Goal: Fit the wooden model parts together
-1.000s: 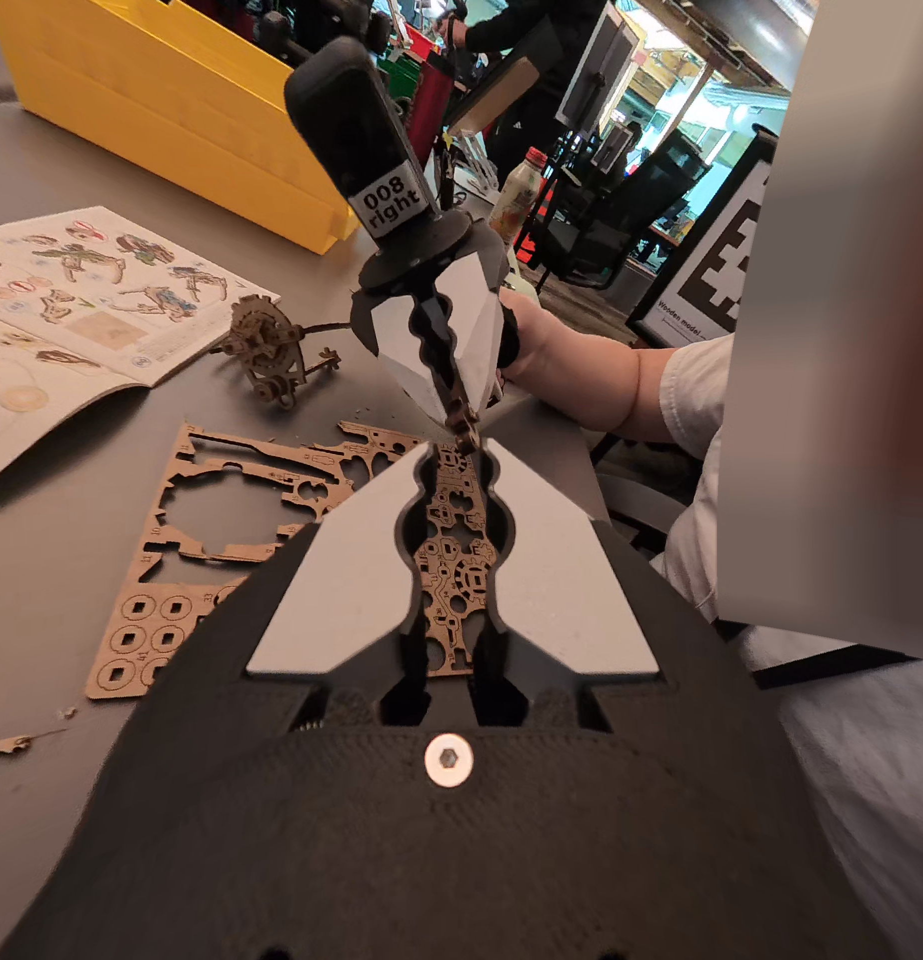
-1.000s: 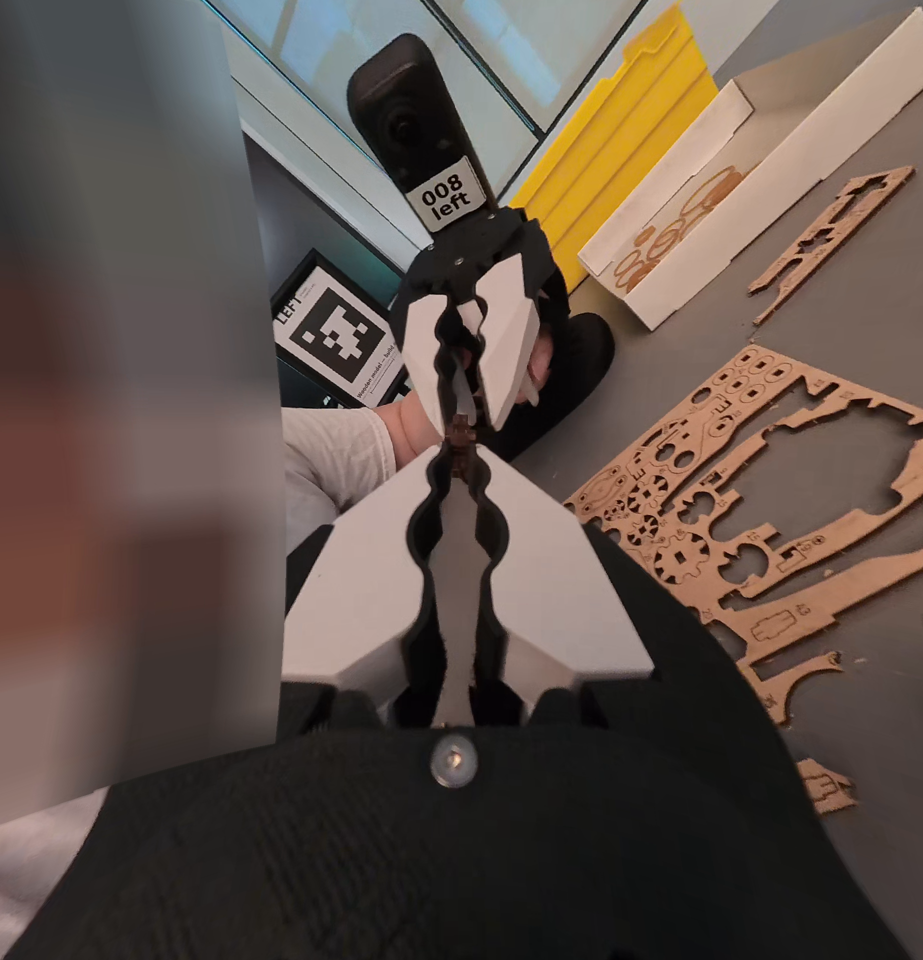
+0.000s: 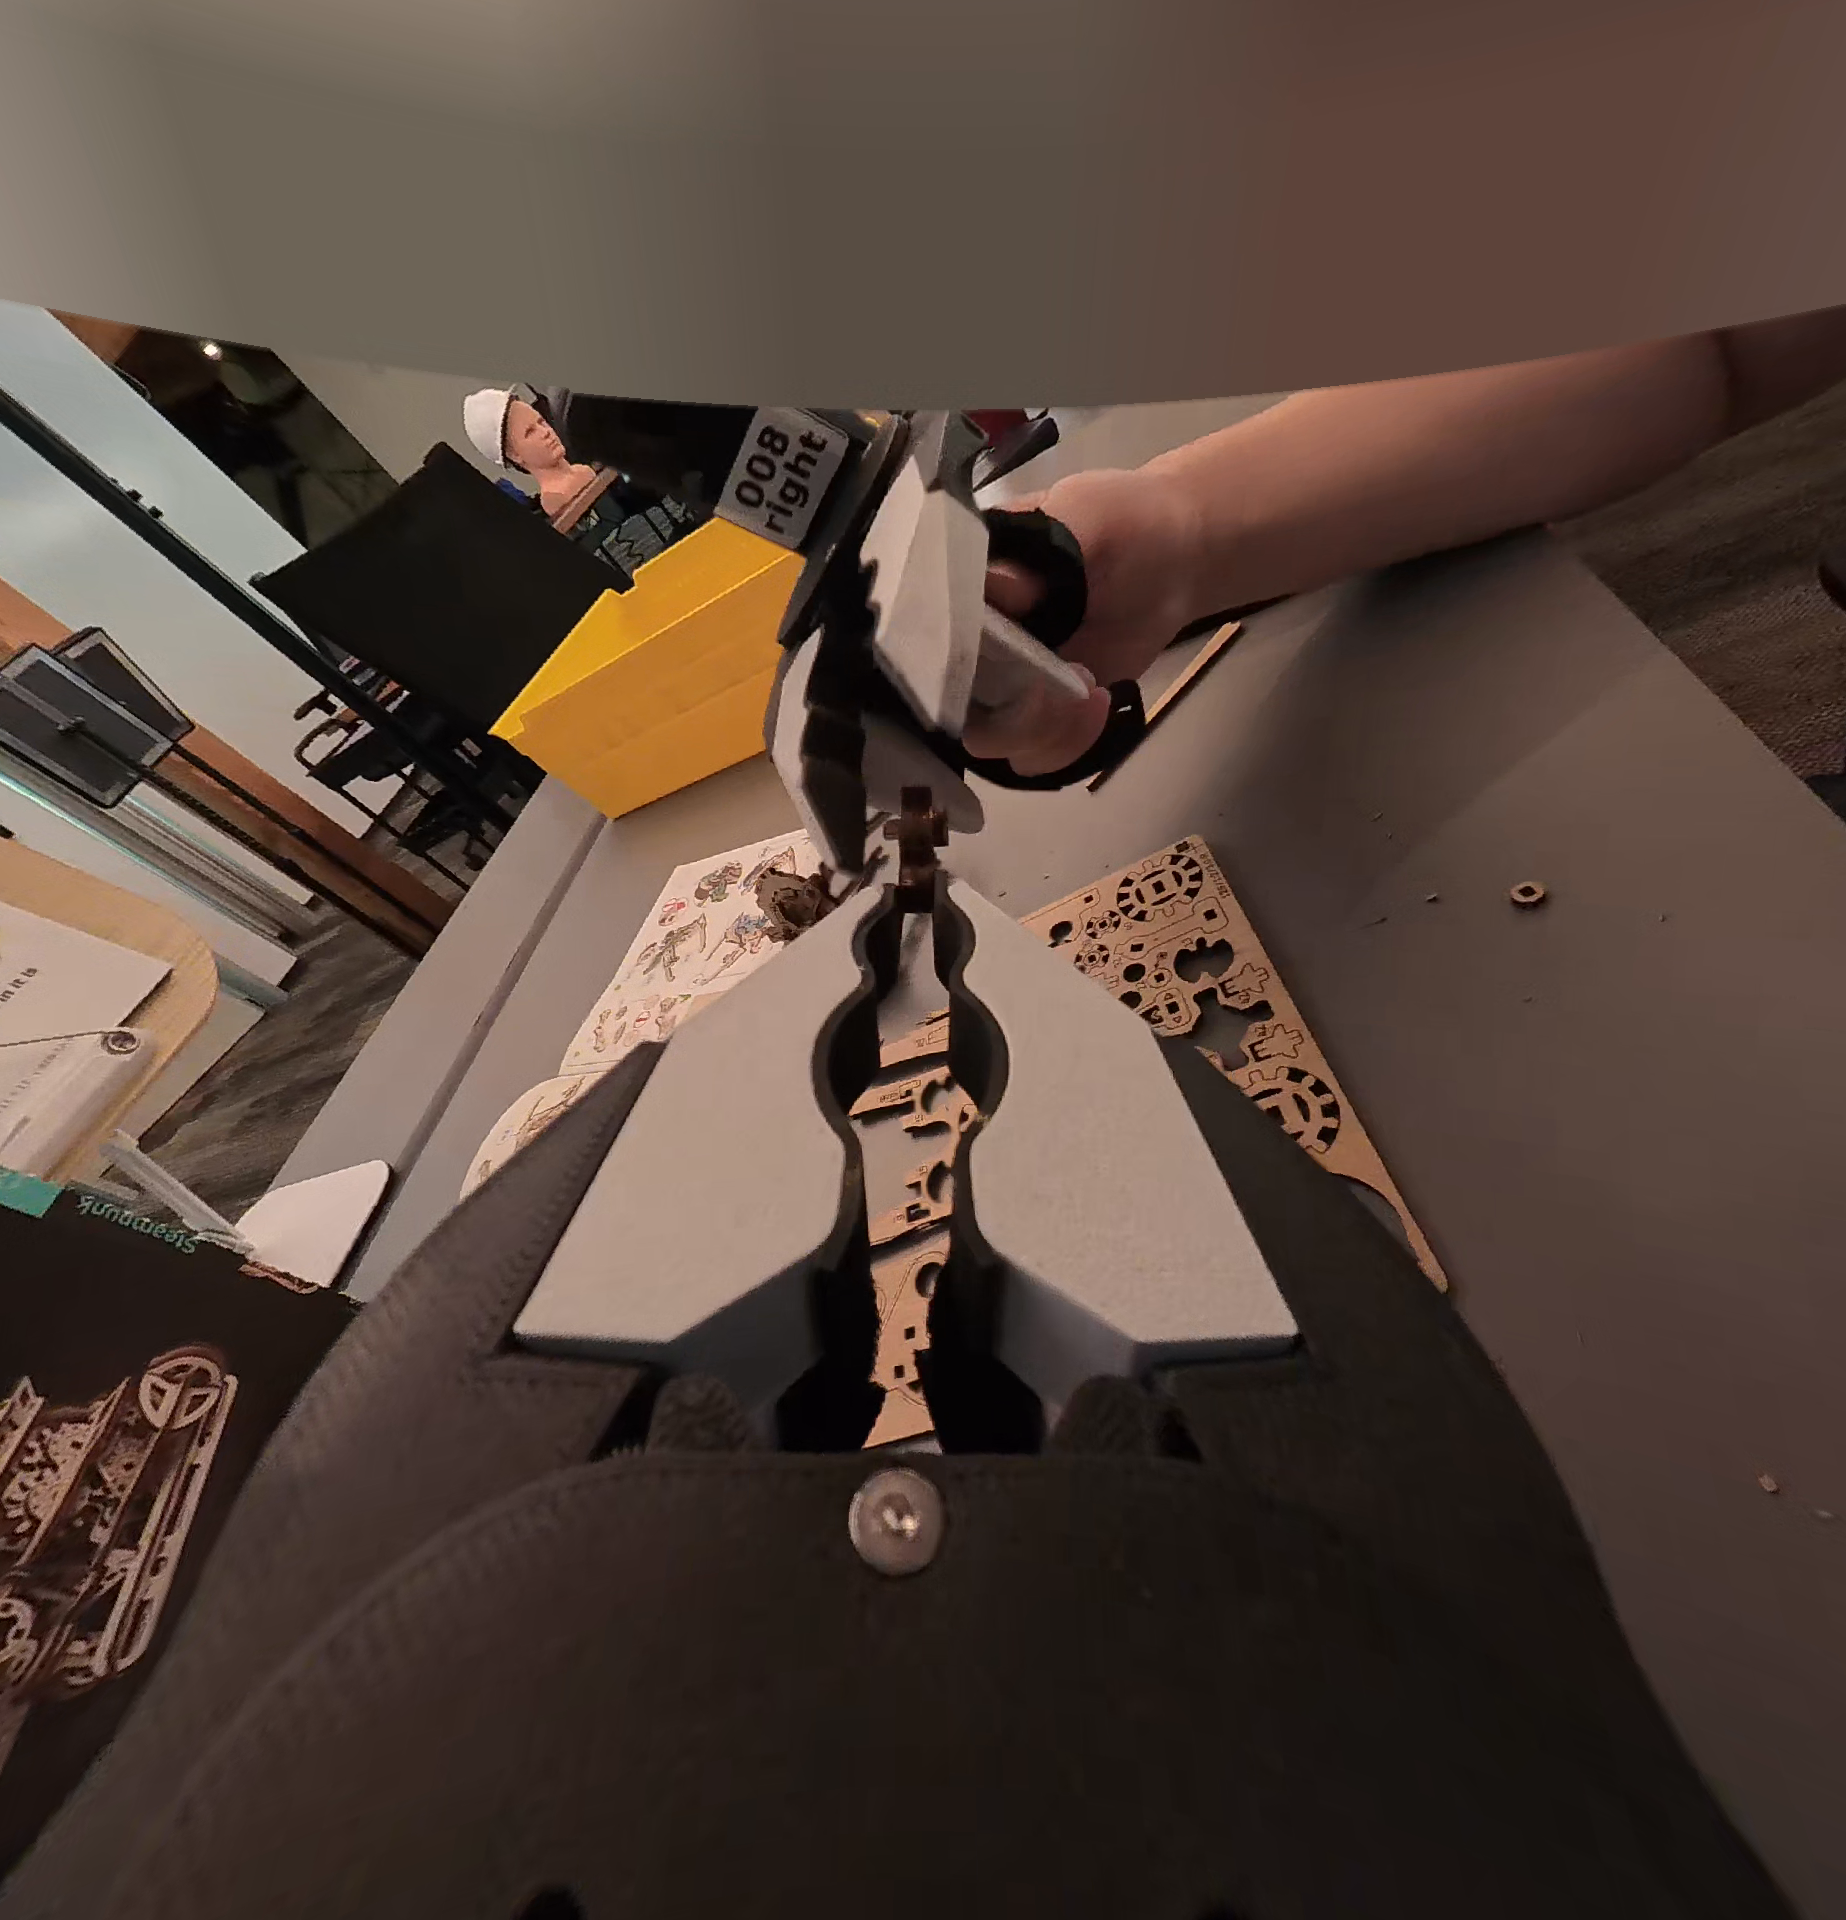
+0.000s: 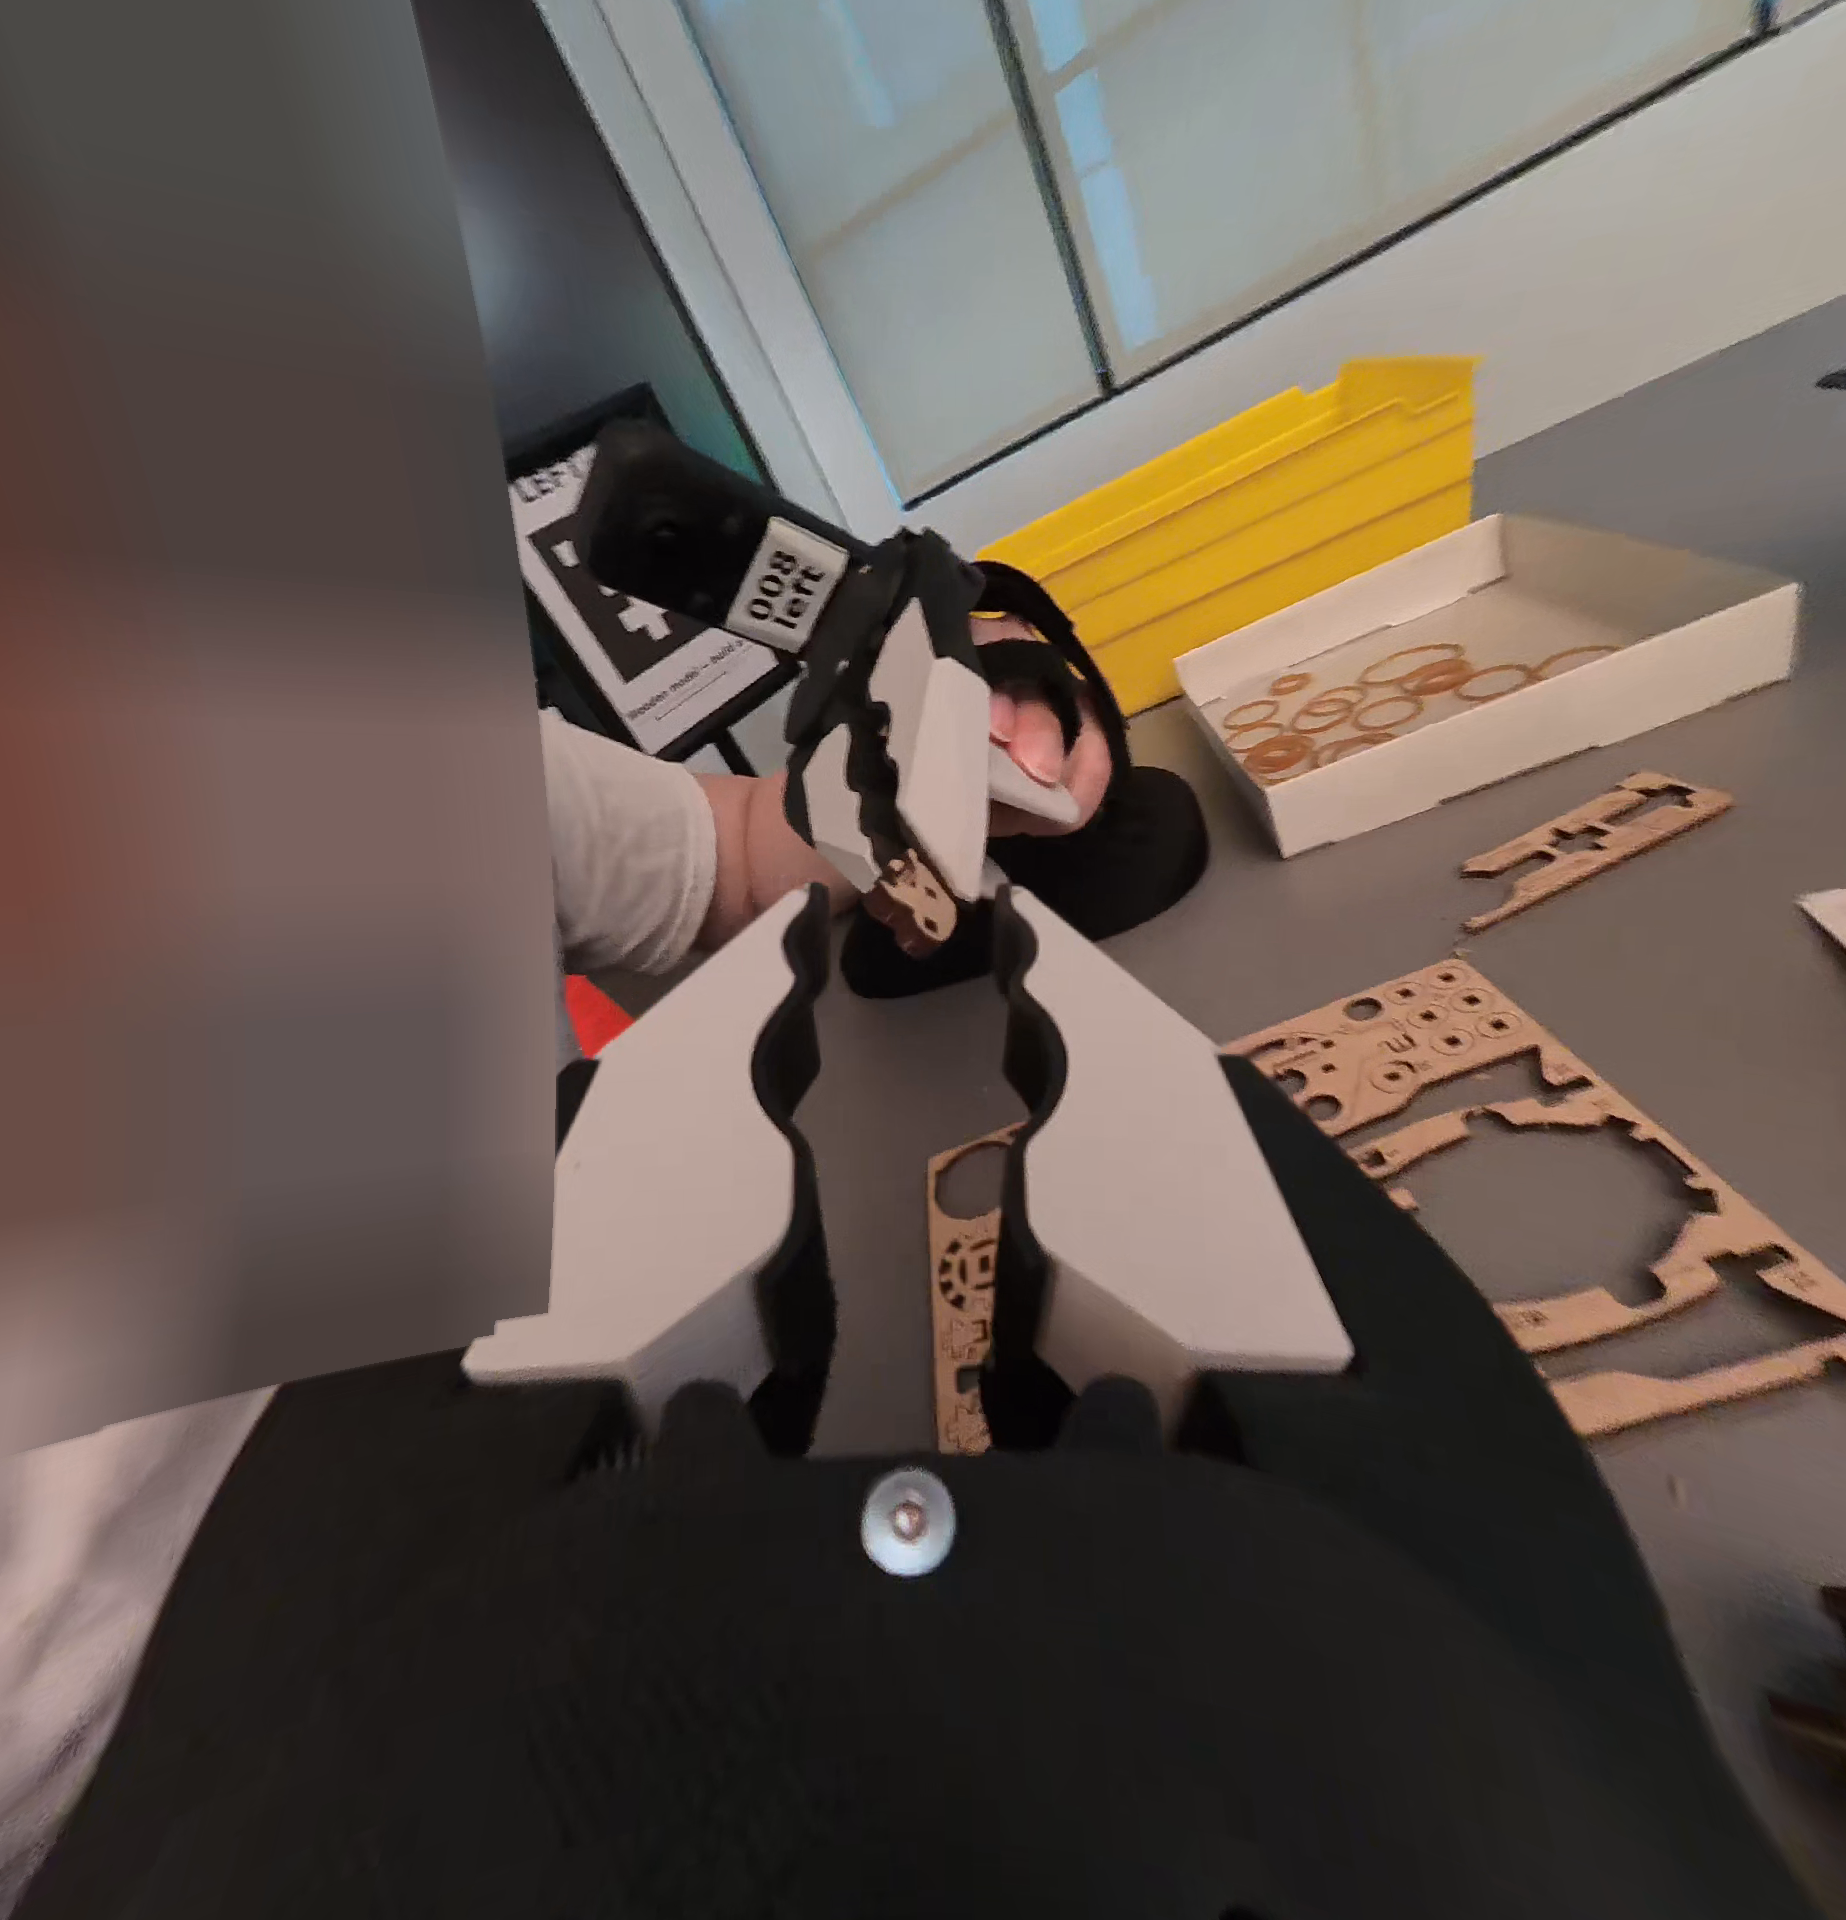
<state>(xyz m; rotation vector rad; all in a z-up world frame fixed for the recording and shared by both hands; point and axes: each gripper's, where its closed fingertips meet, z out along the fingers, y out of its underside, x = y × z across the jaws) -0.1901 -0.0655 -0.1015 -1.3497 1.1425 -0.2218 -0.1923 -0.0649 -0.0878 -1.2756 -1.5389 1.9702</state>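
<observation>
Right now the left gripper (image 3: 911, 906) has its fingers (image 3: 753, 1132) drawn narrow on a small wooden piece (image 3: 917, 847), pinched at the very tips and standing clear above the table (image 3: 1584, 1143). From the right wrist view the same piece (image 4: 914, 902) hangs out of the left gripper (image 4: 898, 868), mostly free of the pads. The right gripper (image 4: 911, 914) has its fingers (image 4: 680, 1174) spread wide and empty, tips just beside the piece. Beyond lie the punched wooden sheets (image 4: 1584, 1174), a white box of rings (image 4: 1480, 675) farther off, yellow bins (image 4: 1293, 499) at the far edge, and an instruction sheet (image 3: 690, 966).

The risk, as I judge it, is the shallow hold: a sideways nudge from the right fingers closing could twist or flick the piece loose, and thin laser-cut tabs may snap if mated off-axis.
</observation>
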